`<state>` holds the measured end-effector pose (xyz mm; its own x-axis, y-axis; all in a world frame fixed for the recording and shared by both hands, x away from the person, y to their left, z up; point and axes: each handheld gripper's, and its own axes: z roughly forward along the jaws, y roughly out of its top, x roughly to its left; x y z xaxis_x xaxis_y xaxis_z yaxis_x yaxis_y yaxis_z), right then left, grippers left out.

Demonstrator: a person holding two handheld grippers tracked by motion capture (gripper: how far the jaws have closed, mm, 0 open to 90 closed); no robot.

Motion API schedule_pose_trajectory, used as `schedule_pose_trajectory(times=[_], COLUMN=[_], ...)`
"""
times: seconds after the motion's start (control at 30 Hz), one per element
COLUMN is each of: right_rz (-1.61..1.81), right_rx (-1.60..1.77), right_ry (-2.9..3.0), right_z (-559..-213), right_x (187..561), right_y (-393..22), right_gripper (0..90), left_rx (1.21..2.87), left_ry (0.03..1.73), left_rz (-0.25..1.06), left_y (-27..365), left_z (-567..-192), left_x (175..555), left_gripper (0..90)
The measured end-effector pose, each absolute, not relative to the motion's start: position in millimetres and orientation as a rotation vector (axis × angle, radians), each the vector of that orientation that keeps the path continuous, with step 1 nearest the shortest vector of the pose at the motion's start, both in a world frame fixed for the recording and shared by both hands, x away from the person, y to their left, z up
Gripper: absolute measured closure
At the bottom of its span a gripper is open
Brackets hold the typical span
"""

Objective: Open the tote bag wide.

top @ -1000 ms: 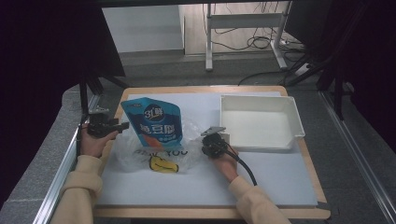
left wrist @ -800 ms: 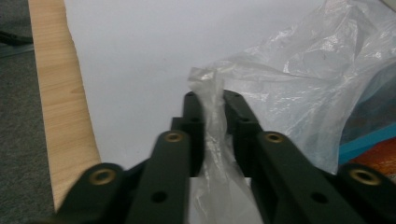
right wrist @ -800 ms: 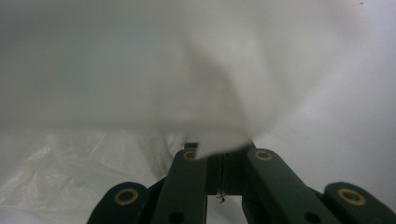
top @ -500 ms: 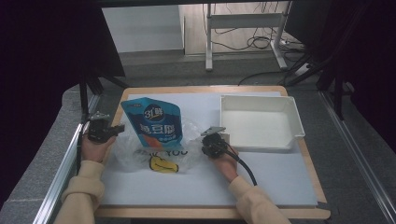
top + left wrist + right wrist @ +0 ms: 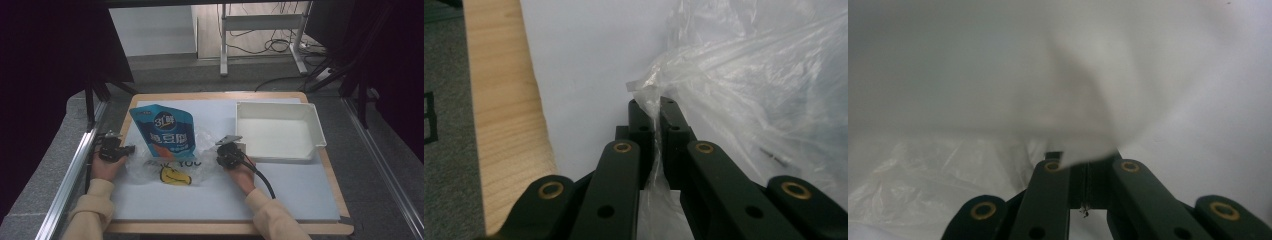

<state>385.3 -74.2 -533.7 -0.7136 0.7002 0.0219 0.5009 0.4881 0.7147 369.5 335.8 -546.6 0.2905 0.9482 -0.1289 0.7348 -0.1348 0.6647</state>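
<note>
Left tool (image 5: 652,107) and right tool (image 5: 227,150) each pinch the clear plastic bag (image 5: 165,167) (blue pouch (image 5: 165,132) inside).

Blurred plastic bag (image 5: 1083,90) film drapes over the right tongs' (image 5: 1088,162) tips, hiding them; the bag's yellow print (image 5: 172,176) is partly unreadable.

A clear, crinkled plastic bag (image 5: 170,167) is lying spread across the pale worktop (image 5: 300,195), printed with dark letters and a yellow shape near its front edge. Its left edge is sitting pinched thin between black fingers (image 5: 642,120), and its right side is bunching upward. A blue snack pouch (image 5: 165,131) is standing tilted at the bag's far side, its lower end overlapping the film.
</note>
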Motion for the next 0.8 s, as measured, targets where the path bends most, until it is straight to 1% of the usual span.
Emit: schedule_pose_trajectory(times=[0.23, 0.33, 0.37, 0.4, 0.43, 0.47, 0.53, 0.57, 0.6, 0.63, 0.67, 0.7, 0.73, 0.77, 0.8], right_rz=[1.055, 1.058, 1.069, 1.069, 1.080, 1.115, 1.163, 1.163, 1.180, 1.223, 1.223, 1.281, 1.281, 1.331, 1.331], right_rx=[1.016, 1.017, 1.018, 1.018, 1.019, 1.004, 0.993, 0.993, 0.978, 0.965, 0.965, 0.967, 0.967, 0.984, 0.984], right_ry=[2.461, 2.461, 2.465, 2.465, 2.465, 2.457, 2.439, 2.439, 2.426, 2.391, 2.391, 2.343, 2.343, 2.317, 2.317], right_z=[-534.2, -534.2, -533.6, -533.6, -532.5, -527.5, -519.1, -519.1, -514.1, -502.0, -502.0, -486.6, -486.6, -474.9, -474.9], right_x=[384.9, 385.0, 385.0, 385.0, 384.0, 380.2, 372.4, 372.4, 368.2, 359.0, 359.0, 350.6, 350.6, 345.5, 345.5], right_y=[-75.2, -75.5, -75.9, -75.9, -76.0, -77.0, -79.9, -79.9, -81.7, -87.7, -87.7, -97.4, -97.4, -106.3, -106.3], right_gripper=[88.3, 86.8, 81.3, 81.3, 77.7, 70.3, 65.3, 65.3, 62.3, 57.8, 57.8, 53.9, 53.9, 51.6, 51.6], left_rx=[1.902, 1.899, 1.897, 1.892, 1.885, 1.873, 1.855, 1.849, 1.847, 1.844, 1.842, 1.839, 1.839, 1.839, 1.839], left_ry=[1.506, 1.504, 1.503, 1.501, 1.500, 1.494, 1.487, 1.484, 1.483, 1.482, 1.483, 1.481, 1.481, 1.479, 1.478], left_rz=[0.413, 0.412, 0.412, 0.411, 0.408, 0.405, 0.401, 0.404, 0.402, 0.403, 0.404, 0.402, 0.402, 0.403, 0.406], left_y=[337.3, 336.9, 336.8, 336.9, 337.2, 337.6, 338.5, 338.9, 339.5, 340.0, 340.4, 340.7, 340.7, 340.5, 340.0], left_z=[-547.4, -547.4, -547.4, -547.2, -546.5, -545.5, -543.1, -542.4, -541.5, -541.2, -540.9, -540.1, -540.1, -539.8, -539.4], left_x=[367.9, 367.9, 367.9, 367.9, 367.6, 367.2, 366.4, 366.1, 365.7, 365.4, 365.1, 364.6, 364.6, 364.4, 364.2], left_gripper=[87.6, 87.5, 87.3, 87.3, 87.2, 86.9, 86.9, 86.9, 86.9, 86.9, 86.9, 86.8, 86.8, 86.8, 86.8])
